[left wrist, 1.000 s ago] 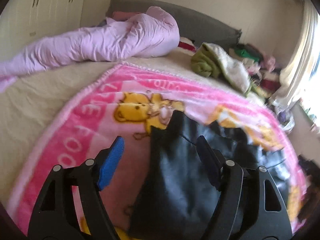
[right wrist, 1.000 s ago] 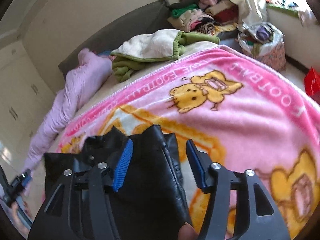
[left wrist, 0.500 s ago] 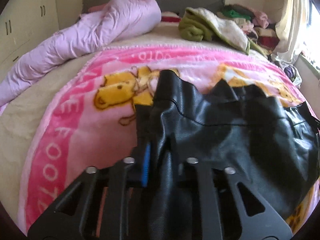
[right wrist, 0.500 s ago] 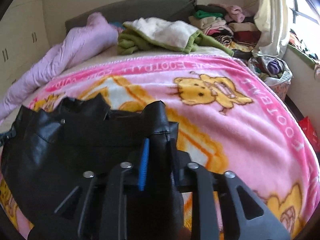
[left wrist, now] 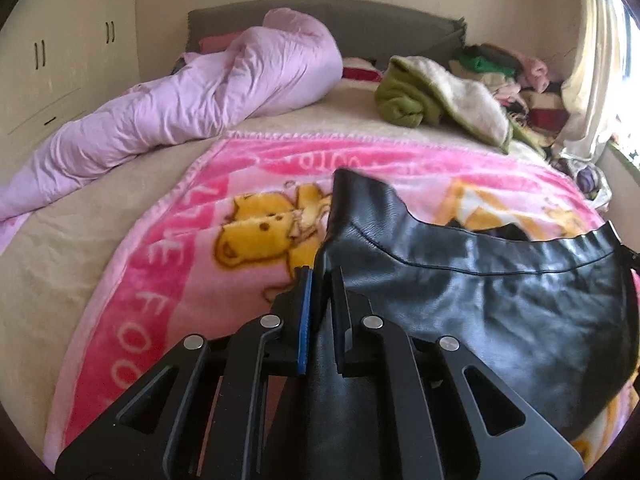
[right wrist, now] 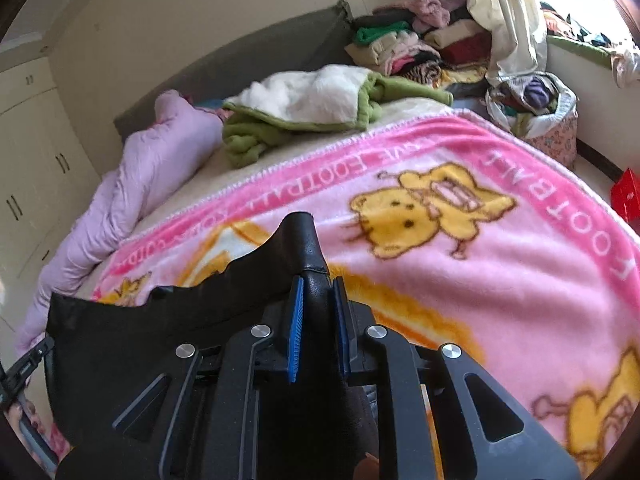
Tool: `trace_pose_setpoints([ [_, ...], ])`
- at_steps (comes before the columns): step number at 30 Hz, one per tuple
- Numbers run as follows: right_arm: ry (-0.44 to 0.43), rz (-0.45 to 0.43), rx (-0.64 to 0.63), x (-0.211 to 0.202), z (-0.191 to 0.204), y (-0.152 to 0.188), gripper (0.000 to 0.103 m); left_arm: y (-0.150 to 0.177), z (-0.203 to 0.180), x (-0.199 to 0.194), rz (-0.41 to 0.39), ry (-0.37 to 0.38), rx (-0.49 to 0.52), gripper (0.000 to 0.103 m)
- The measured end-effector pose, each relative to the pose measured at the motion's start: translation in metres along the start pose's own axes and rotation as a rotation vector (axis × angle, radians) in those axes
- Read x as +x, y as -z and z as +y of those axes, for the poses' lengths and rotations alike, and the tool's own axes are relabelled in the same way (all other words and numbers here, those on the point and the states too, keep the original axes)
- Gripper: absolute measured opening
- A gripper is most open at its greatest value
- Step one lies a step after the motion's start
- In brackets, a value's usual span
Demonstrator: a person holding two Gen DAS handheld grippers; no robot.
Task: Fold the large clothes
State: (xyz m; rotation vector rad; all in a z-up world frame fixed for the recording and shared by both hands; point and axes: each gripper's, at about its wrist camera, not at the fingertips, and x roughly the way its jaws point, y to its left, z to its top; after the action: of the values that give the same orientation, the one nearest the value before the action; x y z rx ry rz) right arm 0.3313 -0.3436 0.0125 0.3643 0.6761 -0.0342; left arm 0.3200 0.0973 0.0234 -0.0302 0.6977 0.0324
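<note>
A black leather garment (left wrist: pixel 472 292) hangs stretched between my two grippers above the pink cartoon blanket (left wrist: pixel 168 264). My left gripper (left wrist: pixel 322 280) is shut on the garment's left edge. My right gripper (right wrist: pixel 318 284) is shut on the garment's right edge (right wrist: pixel 304 248); the garment (right wrist: pixel 168 340) sags to the left in the right wrist view, over the blanket (right wrist: pixel 500 280). The left gripper's tip shows at the far left edge of the right wrist view (right wrist: pixel 28 360). The lower part of the garment is hidden behind the gripper bodies.
A lilac duvet (left wrist: pixel 192 108) lies bunched along the bed's left and head. A green and white fleece (left wrist: pixel 436 92) sits near the headboard. Piled clothes (right wrist: pixel 420 44) and a full bag (right wrist: pixel 536 104) stand at the bed's right. Wardrobes (left wrist: pixel 60 52) line the left wall.
Both grippers closed on the black garment's two edges and lifted it off the blanket, so it now hangs spread between them.
</note>
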Motion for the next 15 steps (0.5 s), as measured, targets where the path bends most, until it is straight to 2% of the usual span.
trace_pose_setpoints([
  [4,0.025,0.019,0.007,0.014,-0.007,0.011,0.013,0.003,0.009,0.008,0.003,-0.052,-0.006,0.000],
  [7,0.041,0.036,-0.008,0.022,-0.008,0.017,0.014,0.005,0.017,0.013,0.030,-0.014,-0.035,0.000],
  [12,0.068,0.038,-0.044,0.020,-0.003,0.020,0.019,0.008,0.012,0.015,0.043,-0.001,-0.016,0.000],
  [13,0.070,0.035,-0.055,0.017,-0.002,0.020,0.020,0.008,0.011,0.013,0.041,-0.001,-0.008,0.000],
  [15,0.108,0.026,-0.095,0.011,0.000,0.022,0.036,0.008,0.010,0.011,0.040,0.000,-0.003,0.000],
])
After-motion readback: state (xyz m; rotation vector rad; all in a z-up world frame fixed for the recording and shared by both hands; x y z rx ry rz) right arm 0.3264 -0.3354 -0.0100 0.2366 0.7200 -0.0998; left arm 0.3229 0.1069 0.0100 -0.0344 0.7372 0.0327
